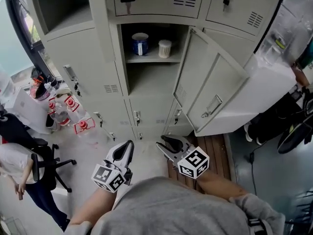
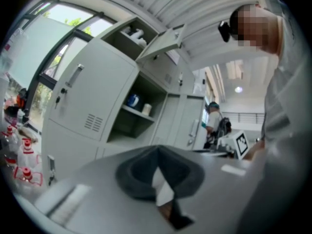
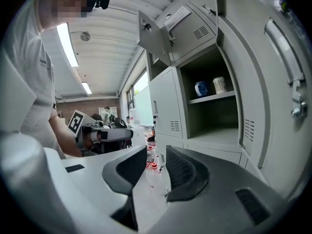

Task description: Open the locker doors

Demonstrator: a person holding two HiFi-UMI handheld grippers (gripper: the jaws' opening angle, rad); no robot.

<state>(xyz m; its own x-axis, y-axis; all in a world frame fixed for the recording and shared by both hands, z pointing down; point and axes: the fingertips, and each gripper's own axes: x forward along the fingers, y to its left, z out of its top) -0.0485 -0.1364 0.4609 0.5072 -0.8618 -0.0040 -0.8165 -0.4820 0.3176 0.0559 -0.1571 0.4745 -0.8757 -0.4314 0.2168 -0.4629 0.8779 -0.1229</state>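
Now | left hand-held gripper (image 1: 129, 145) closed | right hand-held gripper (image 1: 165, 142) parted, empty | locker door (image 1: 215, 87) open, both clear of its edge

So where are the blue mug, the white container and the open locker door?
blue mug (image 1: 140, 44), head view, its side.
white container (image 1: 165, 48), head view, its side.
open locker door (image 1: 211, 84), head view, middle of its inner face.

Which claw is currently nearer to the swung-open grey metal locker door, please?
Right. In the head view, the right claw sits just below the lower corner of the swung-open grey metal locker door; the left claw is further left, away from it.
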